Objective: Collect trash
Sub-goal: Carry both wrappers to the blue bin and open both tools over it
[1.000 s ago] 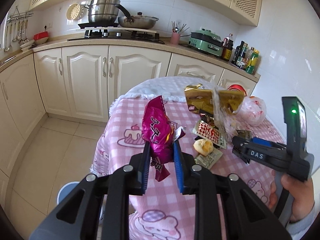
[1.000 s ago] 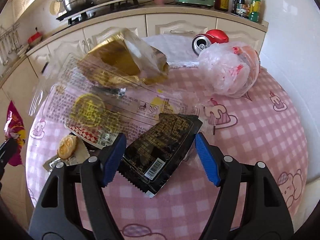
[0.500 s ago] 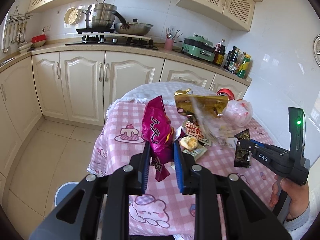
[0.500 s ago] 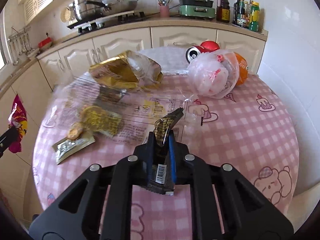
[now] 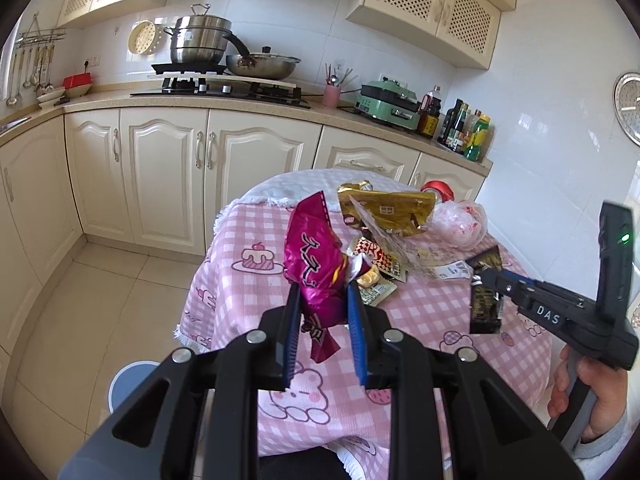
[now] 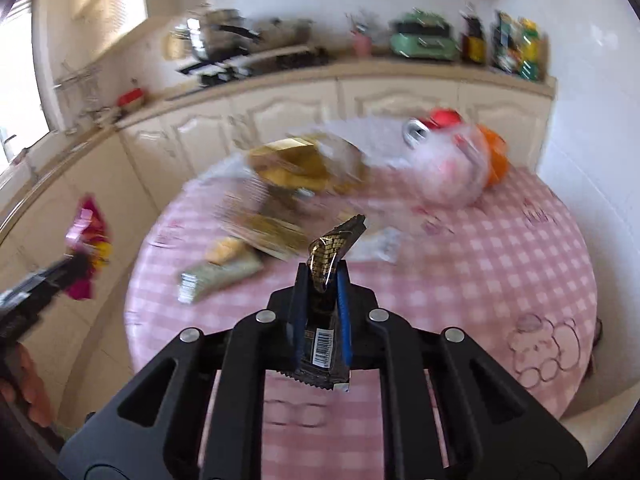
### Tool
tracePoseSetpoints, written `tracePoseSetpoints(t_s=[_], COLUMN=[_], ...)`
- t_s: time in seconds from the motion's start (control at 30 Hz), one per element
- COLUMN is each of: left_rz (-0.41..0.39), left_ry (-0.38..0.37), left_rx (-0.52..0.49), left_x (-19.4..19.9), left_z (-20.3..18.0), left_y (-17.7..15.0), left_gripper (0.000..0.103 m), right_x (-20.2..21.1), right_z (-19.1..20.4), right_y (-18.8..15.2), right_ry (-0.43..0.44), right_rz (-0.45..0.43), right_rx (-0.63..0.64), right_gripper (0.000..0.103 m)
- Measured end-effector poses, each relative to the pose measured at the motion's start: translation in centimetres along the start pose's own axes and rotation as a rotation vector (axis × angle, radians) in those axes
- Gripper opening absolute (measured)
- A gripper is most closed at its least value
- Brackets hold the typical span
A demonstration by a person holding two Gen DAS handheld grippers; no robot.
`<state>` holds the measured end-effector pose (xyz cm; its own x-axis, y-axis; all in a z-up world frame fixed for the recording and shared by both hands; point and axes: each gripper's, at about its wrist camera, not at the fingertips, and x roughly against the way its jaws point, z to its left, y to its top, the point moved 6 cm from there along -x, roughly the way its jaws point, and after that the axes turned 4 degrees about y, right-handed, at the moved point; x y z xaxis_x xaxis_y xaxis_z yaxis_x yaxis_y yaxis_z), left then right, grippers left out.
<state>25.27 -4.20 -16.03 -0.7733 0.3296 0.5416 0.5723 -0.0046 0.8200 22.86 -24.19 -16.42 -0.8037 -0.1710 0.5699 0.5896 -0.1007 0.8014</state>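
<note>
Wrapper in magenta foil (image 5: pixel 316 258), pinched between jaws of left gripper (image 5: pixel 323 300), raised above near edge of pink-checked desk (image 5: pixel 424 312). Black-and-gold wrapper (image 6: pixel 326 276), clamped upright in jaws of right gripper (image 6: pixel 322 300), lifted off desk. More litter on cloth: gold bag (image 5: pixel 386 210), crumpled plastic bag (image 5: pixel 460 220), red can (image 6: pixel 434 122).

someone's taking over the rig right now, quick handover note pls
Left hand-held gripper: shut on the magenta wrapper, held up off the table.
Right hand-held gripper: shut on the black wrapper, also lifted.
Done: two pieces picked up, neither binned yet.
Left on the table: gold bag, clear plastic bag, red can, small packets. A blue round thing sits on the floor, maybe the bin.
</note>
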Motion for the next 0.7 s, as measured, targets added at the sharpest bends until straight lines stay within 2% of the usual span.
tracePoseSetpoints(t_s=[0.17,0.4,0.57,0.7], left_rz=[-0.016,-0.004,0.069,0.156], left_ry=[0.040,0.155,0.256,0.295], left_rx=[0.051,0.146,0.248,0.342], left_x=[1.5,3.1,2.2,-0.1], left_z=[3.4,11.3,18.9,24.1], left_y=[-0.4,-2.3,-5.2,-7.9], left_gripper=[0.022,0.022,0.022,0.022], right_x=[-1.5,-8.3,-13.5,-17.7], right_z=[8.6,20.8,26.8,29.8], right_y=[0.5,-1.7,-4.3,-6.6], right_ry=[0.157,0.329,0.388,0.387], right_rz=[0.006,0.120,0.200,0.259], right_rx=[0.114,0.243,0.300,0.335], right_gripper=[0.014,0.014,0.014,0.014])
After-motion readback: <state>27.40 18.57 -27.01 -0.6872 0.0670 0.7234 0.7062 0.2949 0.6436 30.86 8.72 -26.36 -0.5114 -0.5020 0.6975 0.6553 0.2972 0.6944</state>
